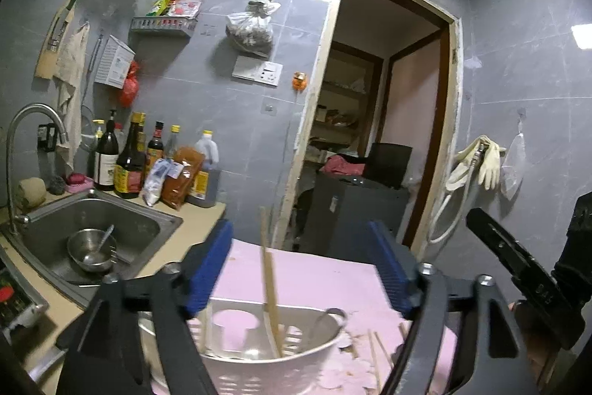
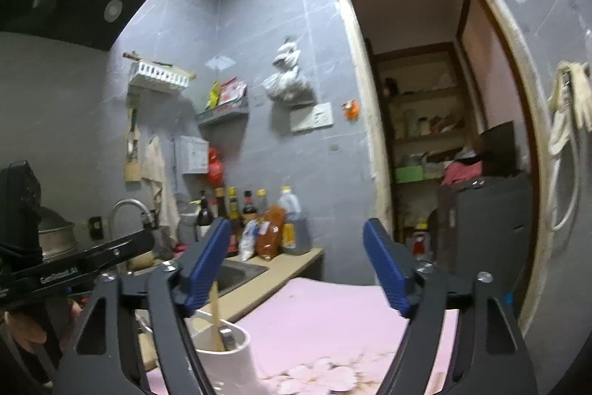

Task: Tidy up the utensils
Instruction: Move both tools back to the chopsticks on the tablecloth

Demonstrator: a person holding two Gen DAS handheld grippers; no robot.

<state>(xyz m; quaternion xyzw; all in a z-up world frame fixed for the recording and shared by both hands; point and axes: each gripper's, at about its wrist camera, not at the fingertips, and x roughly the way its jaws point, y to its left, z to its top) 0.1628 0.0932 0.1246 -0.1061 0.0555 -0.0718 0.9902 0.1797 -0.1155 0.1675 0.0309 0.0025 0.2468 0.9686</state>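
Both grippers hang with their blue ribbed pads spread apart and nothing between them: the left gripper (image 1: 301, 265) hovers over a white slotted plastic utensil holder (image 1: 259, 350), and the right gripper (image 2: 296, 269) sits just beside the same holder (image 2: 225, 354), over the pink floral-patterned worktop (image 2: 333, 321).

Judging from what lies where, the sorting looks partly done. A pair of pale wooden chopsticks (image 1: 269, 287) stands tilted inside the holder, and a curved metal spoon handle (image 1: 327, 319) leans against its rim. More wooden chopsticks (image 1: 377, 354) lie loose on the pink cover just right of the holder, so those probably remain to be gathered. Farther off, a metal spoon (image 1: 98, 245) rests in a small steel bowl (image 1: 88, 250) in the stainless sink (image 1: 148, 221); whether it belongs to the job is unclear.

The holder is smooth, rounded plastic with slits; the chopsticks are thin, straight and matte; the spoon is glossy and likely slippery.
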